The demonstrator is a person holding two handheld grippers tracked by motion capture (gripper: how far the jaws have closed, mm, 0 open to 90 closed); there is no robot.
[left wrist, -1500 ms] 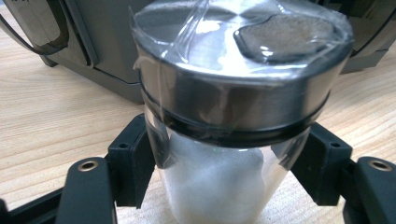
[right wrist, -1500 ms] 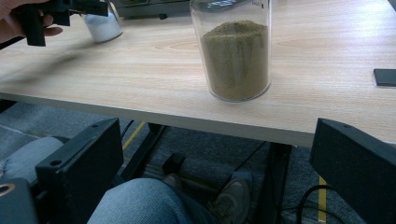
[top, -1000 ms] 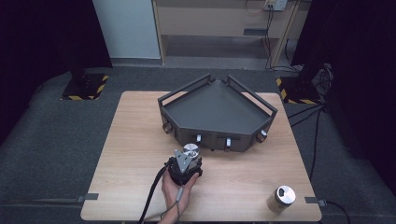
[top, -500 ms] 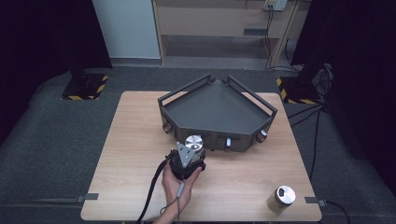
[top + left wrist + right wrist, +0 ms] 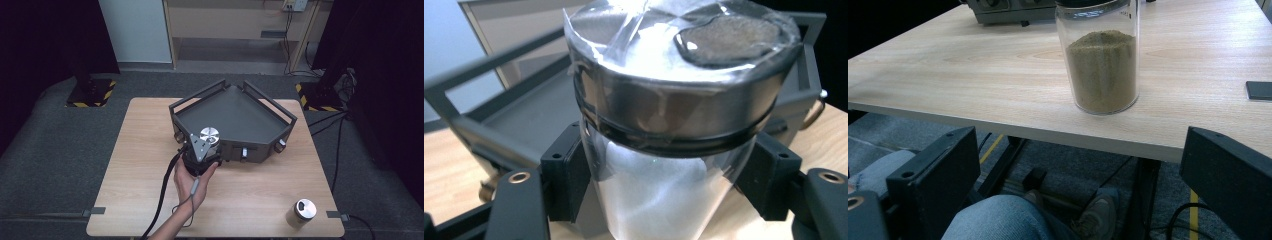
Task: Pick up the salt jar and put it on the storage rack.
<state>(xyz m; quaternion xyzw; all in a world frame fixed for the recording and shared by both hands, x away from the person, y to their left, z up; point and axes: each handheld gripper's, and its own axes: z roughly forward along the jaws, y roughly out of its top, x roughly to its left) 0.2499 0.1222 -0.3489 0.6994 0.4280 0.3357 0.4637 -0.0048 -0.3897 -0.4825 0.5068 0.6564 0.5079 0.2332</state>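
the left gripper (image 5: 201, 159) is clamped on a clear glass jar with white powder (image 5: 659, 200) and a shiny metal lid (image 5: 210, 136), with its two black pads pressing the glass just under the lid, and it holds the jar upright above the wooden table (image 5: 145, 165), just in front of the near wall of the dark grey corner-shaped tray (image 5: 235, 117). the right gripper (image 5: 1073, 200) is low, below the table edge and over the person's knee in jeans (image 5: 998, 220), and its jaws stand wide apart with nothing between them. a second glass jar with brown powder (image 5: 1103, 70) stands upright near the right front corner of the table, well apart from the tray.
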